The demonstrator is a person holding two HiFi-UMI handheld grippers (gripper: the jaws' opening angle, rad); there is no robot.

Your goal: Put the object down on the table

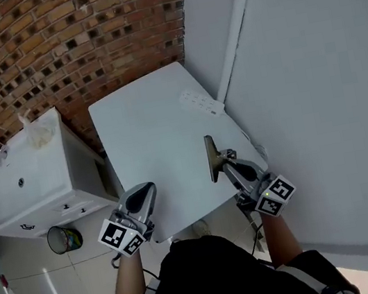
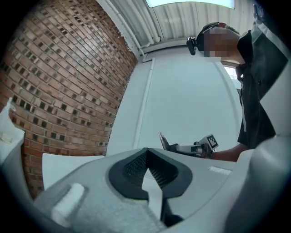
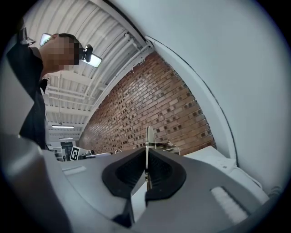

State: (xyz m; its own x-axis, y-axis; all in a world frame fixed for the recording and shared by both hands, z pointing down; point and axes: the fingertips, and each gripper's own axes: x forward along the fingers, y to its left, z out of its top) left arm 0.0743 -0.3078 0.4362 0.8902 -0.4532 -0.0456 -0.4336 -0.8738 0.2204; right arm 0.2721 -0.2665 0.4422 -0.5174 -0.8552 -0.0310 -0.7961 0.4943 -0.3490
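Note:
My right gripper (image 1: 220, 162) is shut on a thin, flat, dark plate-like object (image 1: 212, 159), held upright on edge just above the right side of the white table (image 1: 153, 134). In the right gripper view the object (image 3: 148, 141) shows as a narrow vertical strip sticking up from between the closed pads (image 3: 146, 159). The left gripper view shows it (image 2: 162, 141) from the side at the tip of the right gripper (image 2: 172, 146). My left gripper (image 1: 140, 198) hovers at the table's near left corner, shut with nothing in it; its pads (image 2: 146, 154) meet at the tip.
A white power strip (image 1: 202, 102) lies near the table's far right edge. A white cabinet (image 1: 27, 177) stands to the left, with a dark bin (image 1: 64, 238) on the floor beside it. A brick wall runs behind, and a white wall (image 1: 314, 84) stands close on the right.

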